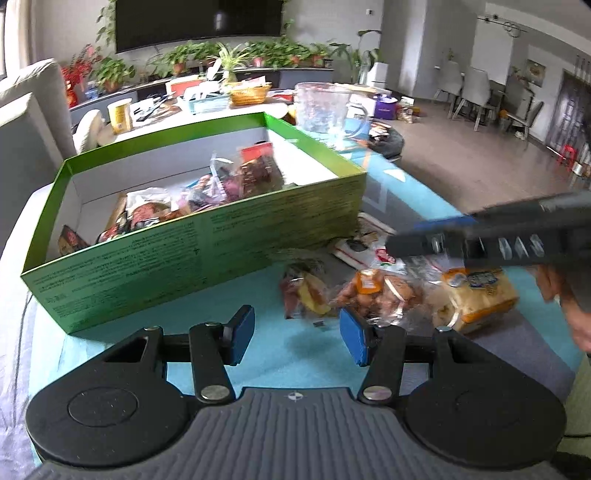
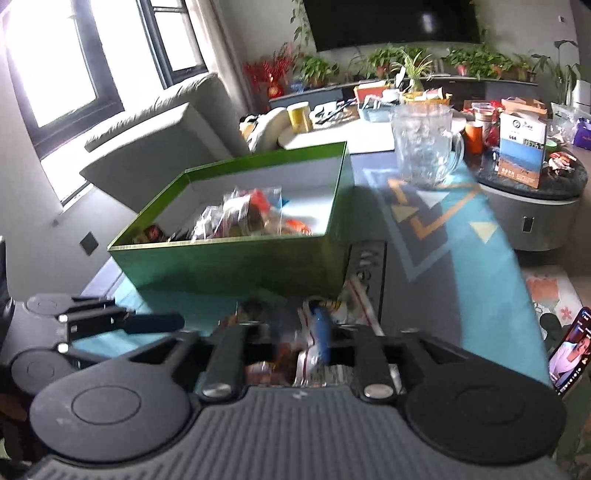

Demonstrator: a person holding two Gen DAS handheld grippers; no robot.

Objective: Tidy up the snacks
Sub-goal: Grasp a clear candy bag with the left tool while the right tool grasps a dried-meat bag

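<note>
A living room is seen in daylight from a tall window [image 2: 62, 70]. A dark wall-mounted television [image 1: 199, 22] is flanked by potted plants [image 1: 229, 55] on a low cabinet. A grey sofa [image 2: 162, 136] is set beside the window; dining chairs [image 1: 476, 88] are grouped on wood flooring [image 1: 480, 162].

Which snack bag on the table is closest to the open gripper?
The clear bag of brown round snacks, touching the left gripper's right pad. The yellow bread pack lies farther right.
</note>
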